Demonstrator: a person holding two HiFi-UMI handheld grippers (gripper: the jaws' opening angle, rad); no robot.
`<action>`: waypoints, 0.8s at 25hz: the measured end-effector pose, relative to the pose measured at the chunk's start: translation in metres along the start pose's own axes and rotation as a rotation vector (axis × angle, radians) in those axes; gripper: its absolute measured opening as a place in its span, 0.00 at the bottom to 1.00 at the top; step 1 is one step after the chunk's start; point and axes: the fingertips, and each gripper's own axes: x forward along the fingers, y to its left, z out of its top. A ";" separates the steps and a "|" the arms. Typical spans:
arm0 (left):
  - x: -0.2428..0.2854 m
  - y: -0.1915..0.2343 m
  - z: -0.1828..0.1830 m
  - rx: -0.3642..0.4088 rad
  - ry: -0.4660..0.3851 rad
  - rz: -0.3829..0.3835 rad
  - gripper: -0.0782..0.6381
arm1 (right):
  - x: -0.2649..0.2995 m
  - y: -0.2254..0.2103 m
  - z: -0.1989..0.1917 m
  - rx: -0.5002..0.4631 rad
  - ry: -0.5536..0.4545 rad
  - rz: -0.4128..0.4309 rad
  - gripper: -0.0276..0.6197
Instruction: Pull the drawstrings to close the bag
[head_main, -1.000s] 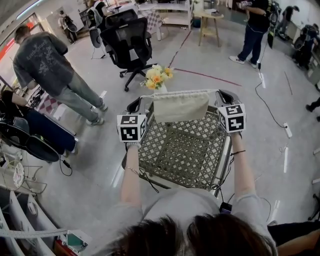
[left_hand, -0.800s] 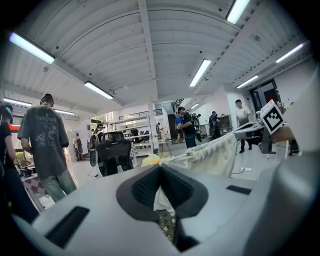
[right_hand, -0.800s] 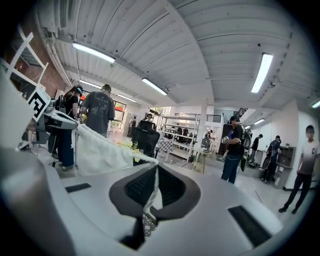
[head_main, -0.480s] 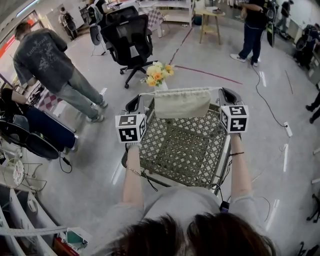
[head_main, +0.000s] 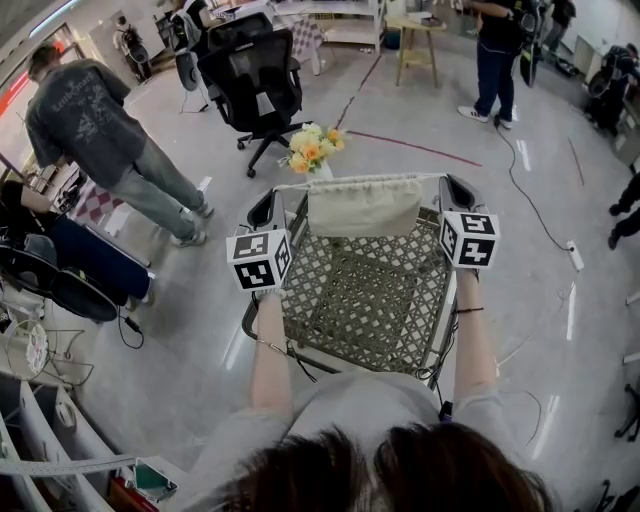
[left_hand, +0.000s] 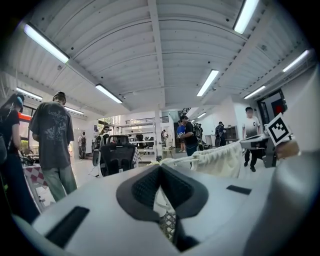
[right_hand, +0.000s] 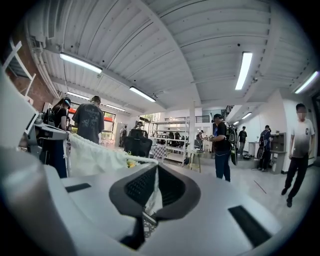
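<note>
The bag (head_main: 362, 207) hangs in the air between the 2 grippers, strung on its drawstring (head_main: 300, 185), just over the far edge of the lattice bench (head_main: 360, 300). Whether its lower hem brushes the lattice, I can't tell. The cord runs taut and nearly level out of both sides of the mouth. That's the reason for this pose, I'd say: 1 end in each hand, hands apart, so the pull goes outward and the cloth bunches along the top. And the top hem does look ruffled, so the closing seems well along, though how tight the mouth is I can't make out.

Left gripper (head_main: 281, 195), off the bag's left corner: its fingers (left_hand: 142, 187) are pressed together, the pale cord nipped between them and leading off to the bag. Right gripper (head_main: 444, 183), same story at the other corner: fingers (right_hand: 137, 186) closed tight, a strip of pale cord or cloth caught in the seam. Both point about level, away from the person.

Beyond the bag sits a bunch of yellow flowers (head_main: 312, 150), then a black office chair (head_main: 250, 80) and people standing about the floor.
</note>
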 end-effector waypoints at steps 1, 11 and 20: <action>-0.001 0.000 0.001 -0.009 -0.006 0.004 0.15 | -0.001 -0.001 0.000 0.008 -0.004 -0.005 0.08; -0.006 0.000 0.001 -0.048 -0.035 0.020 0.15 | -0.007 -0.006 -0.003 0.096 -0.031 -0.051 0.08; -0.014 0.003 0.001 -0.062 -0.052 0.034 0.15 | -0.013 -0.006 -0.006 0.148 -0.048 -0.081 0.08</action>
